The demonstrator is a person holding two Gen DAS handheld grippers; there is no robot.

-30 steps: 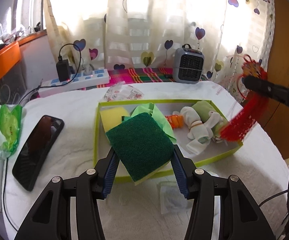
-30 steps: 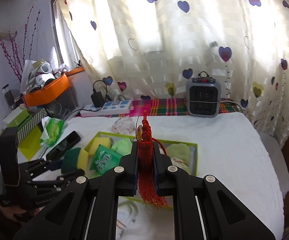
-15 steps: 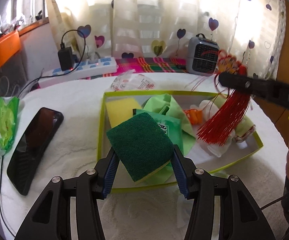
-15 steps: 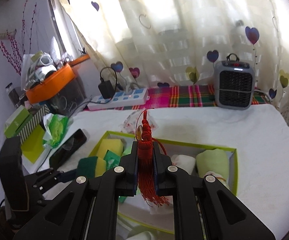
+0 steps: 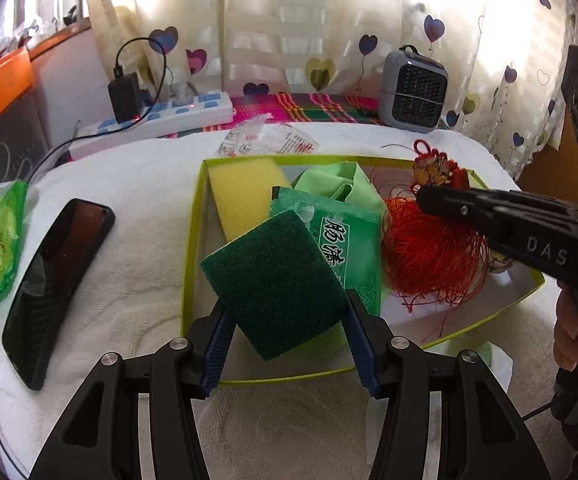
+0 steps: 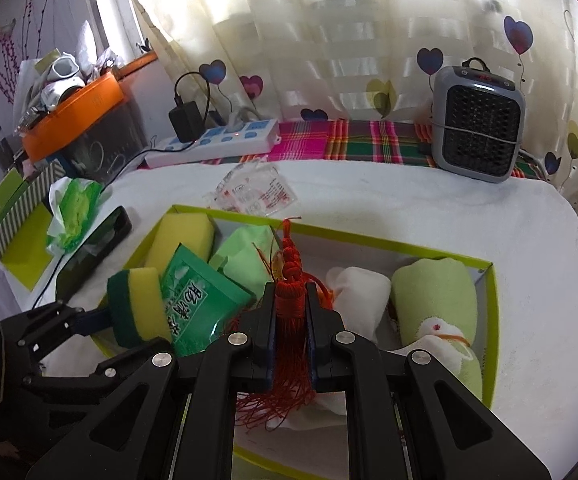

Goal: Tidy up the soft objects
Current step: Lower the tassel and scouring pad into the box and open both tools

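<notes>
Box (image 5: 193, 240) at frame centre mostly filled — left gripper (image 5: 285, 320) grasping scouring sponge (image 5: 273, 284), right gripper (image 6: 291, 312) clenched on red tassel (image 6: 289, 320); both unplaced.

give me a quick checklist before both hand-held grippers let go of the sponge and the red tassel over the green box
1. Left hand-held gripper grips the sponge: ok.
2. Right hand-held gripper is shut on the red tassel: ok.
3. Sponge over the green box: ok.
4. Tassel over the box: ok, fringe touches its contents.
5. Free floor under the sponge: not ok, the wipes packet lies there.
6. Phone outside the box: ok.
</notes>
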